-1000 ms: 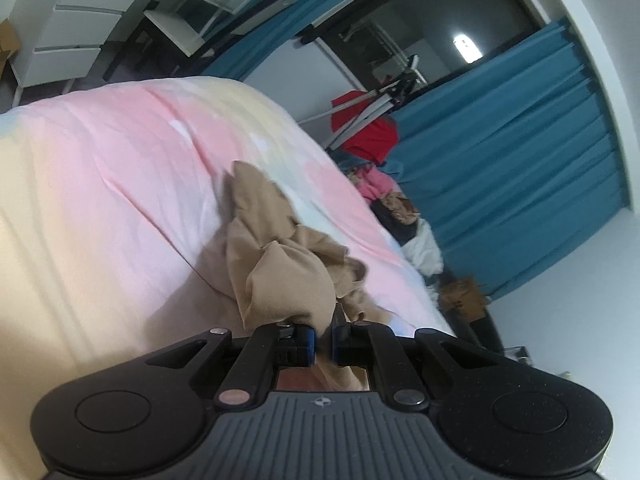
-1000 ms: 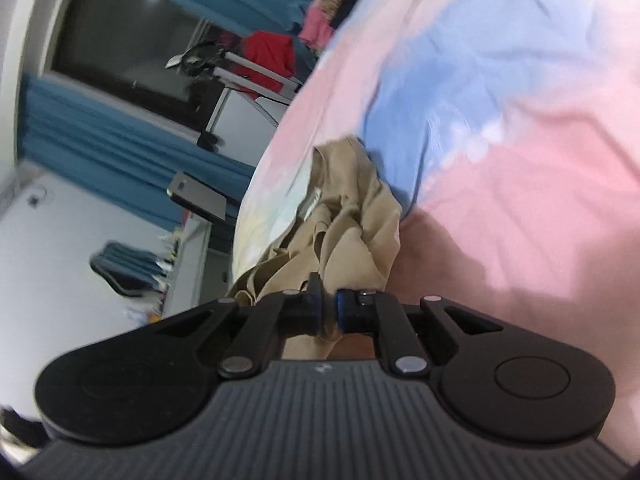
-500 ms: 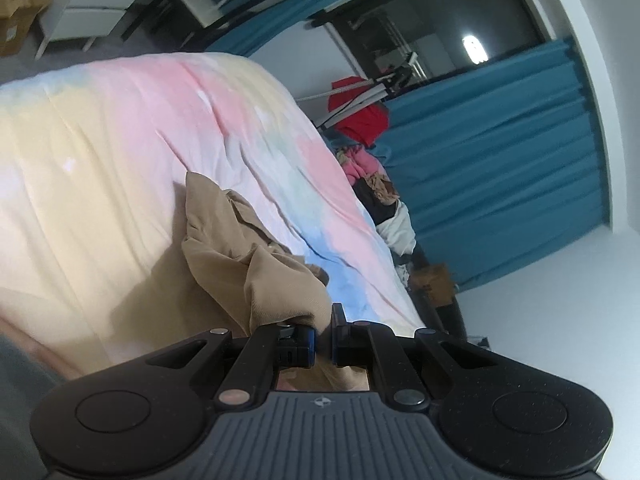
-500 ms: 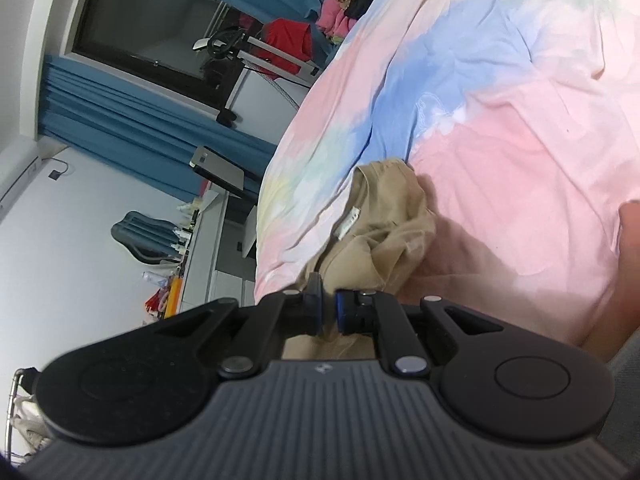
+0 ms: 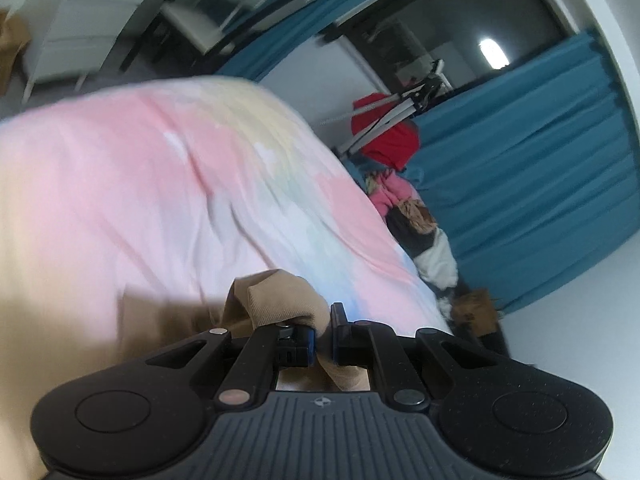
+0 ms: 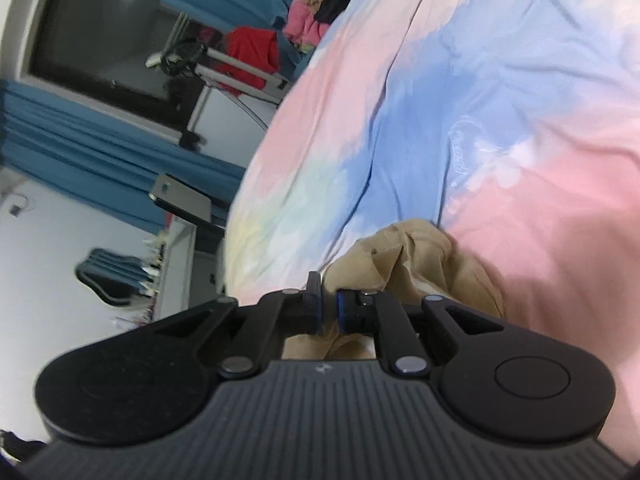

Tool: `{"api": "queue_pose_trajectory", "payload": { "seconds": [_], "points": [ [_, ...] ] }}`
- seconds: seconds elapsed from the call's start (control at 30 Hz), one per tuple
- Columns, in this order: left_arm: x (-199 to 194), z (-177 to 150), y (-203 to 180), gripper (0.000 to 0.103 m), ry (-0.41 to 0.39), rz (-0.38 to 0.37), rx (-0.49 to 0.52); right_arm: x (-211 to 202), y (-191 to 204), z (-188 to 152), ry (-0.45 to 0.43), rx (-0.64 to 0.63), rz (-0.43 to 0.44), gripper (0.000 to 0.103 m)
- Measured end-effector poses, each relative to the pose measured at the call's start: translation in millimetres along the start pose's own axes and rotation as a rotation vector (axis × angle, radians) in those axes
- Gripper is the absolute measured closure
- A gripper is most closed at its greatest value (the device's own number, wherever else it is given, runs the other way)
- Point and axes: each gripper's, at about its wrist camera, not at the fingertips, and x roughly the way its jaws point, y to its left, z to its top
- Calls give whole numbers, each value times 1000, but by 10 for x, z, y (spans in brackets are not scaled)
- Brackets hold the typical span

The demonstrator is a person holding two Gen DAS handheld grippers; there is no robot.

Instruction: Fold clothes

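Observation:
A tan garment [image 5: 280, 300] is bunched at my left gripper [image 5: 323, 338], which is shut on a fold of it just above the pastel bedspread [image 5: 140, 184]. The same tan garment [image 6: 420, 256] shows in the right wrist view, crumpled at my right gripper [image 6: 328, 312], which is also shut on its cloth. Most of the garment hangs below the grippers, hidden by their bodies. The left wrist view is blurred by motion.
The bedspread [image 6: 500, 100] is pink, blue and yellow. A pile of clothes [image 5: 416, 224] lies at the bed's far edge. A red cloth on a stand [image 5: 388, 136], blue curtains [image 5: 520, 160], a white desk [image 5: 100, 20] and a dark window surround the bed.
Both grippers have pulled the tan garment in toward themselves, so less of it lies spread on the bed. The left view swung and blurred; both stayed shut.

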Motion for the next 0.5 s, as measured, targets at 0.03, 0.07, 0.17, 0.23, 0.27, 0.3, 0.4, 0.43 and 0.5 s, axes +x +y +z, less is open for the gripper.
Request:
{"api": "queue_pose_trajectory", "payload": {
  "seconds": [0.03, 0.07, 0.17, 0.23, 0.27, 0.3, 0.4, 0.43, 0.5],
  "points": [
    [130, -6, 42, 95, -11, 5, 22, 119, -21, 21, 5, -20, -4, 91],
    [243, -38, 99, 95, -15, 13, 35, 223, -47, 37, 10, -39, -10, 91],
    [540, -93, 201, 95, -5, 44, 84, 471, -149, 62, 24, -81, -37, 91],
    [636, -121, 157, 94, -12, 66, 158, 589, -218, 87, 34, -85, -40, 91],
    [656, -136, 129, 94, -15, 74, 192, 637, -244, 94, 38, -86, -44, 91],
    [676, -150, 101, 94, -18, 81, 226, 671, -260, 94, 42, -87, -50, 91],
    [668, -203, 44, 94, -32, 87, 326, 695, -274, 88, 48, -105, -50, 91],
    [662, -213, 41, 94, -30, 87, 334, 682, -266, 80, 46, -116, -48, 91],
    [650, -235, 36, 94, -26, 87, 349, 641, -233, 56, 40, -143, -43, 91]
  ]
}}
